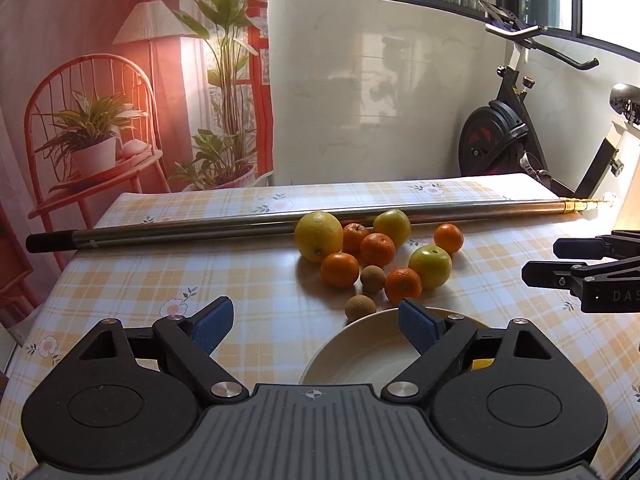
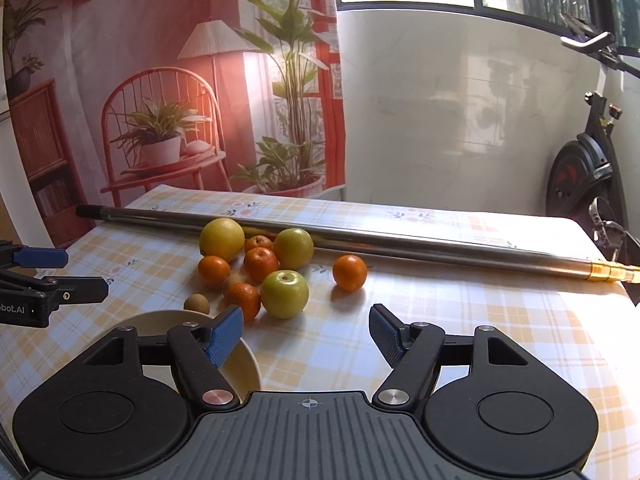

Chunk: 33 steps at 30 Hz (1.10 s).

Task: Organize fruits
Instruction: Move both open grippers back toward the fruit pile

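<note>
A heap of fruit lies mid-table: a big yellow citrus [image 1: 318,235] [image 2: 222,239], two green apples [image 1: 430,266] [image 2: 285,293], several small oranges [image 1: 339,269] [image 2: 349,272] and two brown round fruits [image 1: 360,309] [image 2: 197,304]. A cream plate [image 1: 352,356] [image 2: 246,368] sits in front of the heap. My left gripper [image 1: 316,326] hovers open over the plate's left rim, nothing between its blue pads. My right gripper [image 2: 306,334] is open too, to the right of the plate and short of the near apple. Each gripper shows at the edge of the other's view.
A long metal pole [image 1: 240,229] [image 2: 400,242] lies across the checked tablecloth [image 1: 160,276] behind the fruit. Beyond the table's far edge stand a white wall, a printed backdrop and an exercise bike [image 1: 504,136] at the right.
</note>
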Motion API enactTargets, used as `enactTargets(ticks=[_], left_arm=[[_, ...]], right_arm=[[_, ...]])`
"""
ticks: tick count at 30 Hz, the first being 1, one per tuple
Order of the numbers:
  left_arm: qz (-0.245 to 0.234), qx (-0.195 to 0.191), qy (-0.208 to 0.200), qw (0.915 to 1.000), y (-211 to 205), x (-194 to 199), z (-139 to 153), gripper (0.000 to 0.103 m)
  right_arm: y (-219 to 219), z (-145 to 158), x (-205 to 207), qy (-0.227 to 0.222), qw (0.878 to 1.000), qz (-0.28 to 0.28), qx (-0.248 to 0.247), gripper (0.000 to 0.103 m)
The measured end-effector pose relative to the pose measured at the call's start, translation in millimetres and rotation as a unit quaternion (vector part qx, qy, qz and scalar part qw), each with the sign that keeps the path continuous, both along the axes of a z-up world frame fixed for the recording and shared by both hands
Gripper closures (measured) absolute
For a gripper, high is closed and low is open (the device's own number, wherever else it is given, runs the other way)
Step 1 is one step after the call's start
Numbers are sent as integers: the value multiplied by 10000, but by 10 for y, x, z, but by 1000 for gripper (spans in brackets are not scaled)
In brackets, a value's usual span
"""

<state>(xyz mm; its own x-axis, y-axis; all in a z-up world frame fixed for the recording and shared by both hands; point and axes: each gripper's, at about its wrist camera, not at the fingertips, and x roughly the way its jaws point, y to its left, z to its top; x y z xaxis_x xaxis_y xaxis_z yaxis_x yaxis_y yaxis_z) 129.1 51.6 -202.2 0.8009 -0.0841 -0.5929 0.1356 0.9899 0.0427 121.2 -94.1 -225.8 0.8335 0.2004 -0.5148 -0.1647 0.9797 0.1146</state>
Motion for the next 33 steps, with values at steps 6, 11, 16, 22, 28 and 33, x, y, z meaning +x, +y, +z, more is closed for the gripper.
enactTargets(ticks=[6,11,16,22,28,33], left_arm=[[147,-384,-196,9990,12,69,17,12],[507,-515,-193,9972,52,214,40,12],[458,-176,33,9988,67,405,132,12],[337,498,-201,9980,-34,449,241,11],[29,946,-22,9955,-194,490,109,9],[-165,1192,66,9927,-240,471,-18,9]], right_arm=[[-138,148,143,-125,9999,-51,66,31],[-232,279,242,-226,9995,-106,195,28],[-306,415,324,-412,9987,-159,259,28],[-376,435,439,-475,9981,-277,260,28],[-359,261,492,-292,9986,-345,273,28],[-414,111,505,-128,9979,-463,430,28]])
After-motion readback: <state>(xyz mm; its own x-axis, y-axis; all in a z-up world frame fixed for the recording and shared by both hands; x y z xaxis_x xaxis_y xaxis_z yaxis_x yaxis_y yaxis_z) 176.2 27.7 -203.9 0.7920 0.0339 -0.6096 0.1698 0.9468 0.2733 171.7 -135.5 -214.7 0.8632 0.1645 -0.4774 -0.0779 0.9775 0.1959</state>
